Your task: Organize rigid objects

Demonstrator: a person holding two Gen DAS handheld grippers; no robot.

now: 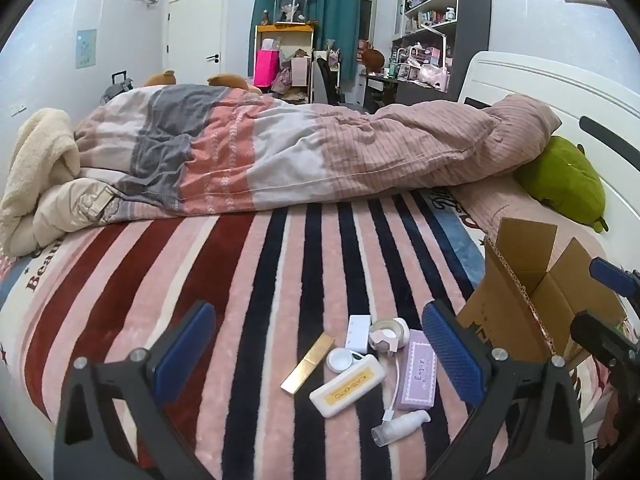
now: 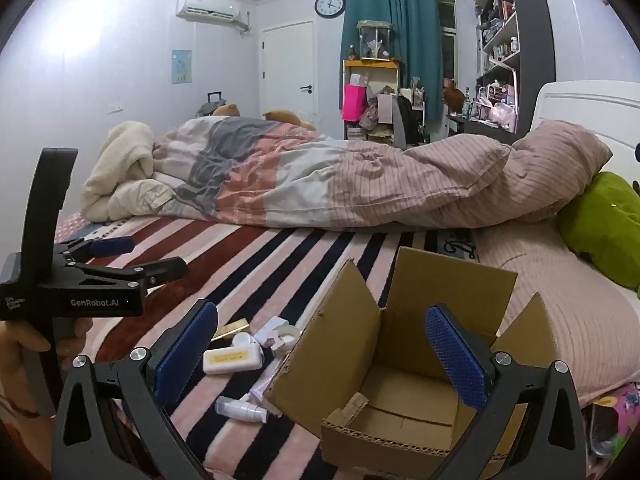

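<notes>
Left gripper: the left gripper (image 1: 320, 360) hangs wide open over the striped blanket (image 1: 192, 280), holding nothing; the cluster of small items lies between its fingers and just ahead.
Right gripper: the right gripper (image 2: 322, 354) is also spread wide and empty, poised above the open cardboard box (image 2: 404, 376), whose floor looks bare.
Items to sort: a white case with yellow label (image 1: 347, 385) lies nearest the left gripper's centre line; a gold bar (image 1: 307, 363) sits to its left, a round white lid (image 1: 339, 360) touching its far end, a tape roll (image 1: 389, 333) and small white box (image 1: 357, 333) farther ahead, a purple box (image 1: 418, 370) by the right finger, and a small spray bottle (image 1: 400, 426) nearest the camera.
Step in hand: likely the first pick, with nothing yet in the box.
How to do it well: take the white case across its narrow sides, lowering until the pads straddle it; the soft blanket may let it sink or tilt.
Watch for: the white cord (image 1: 394, 388) running beside the case, which could snag.
</notes>
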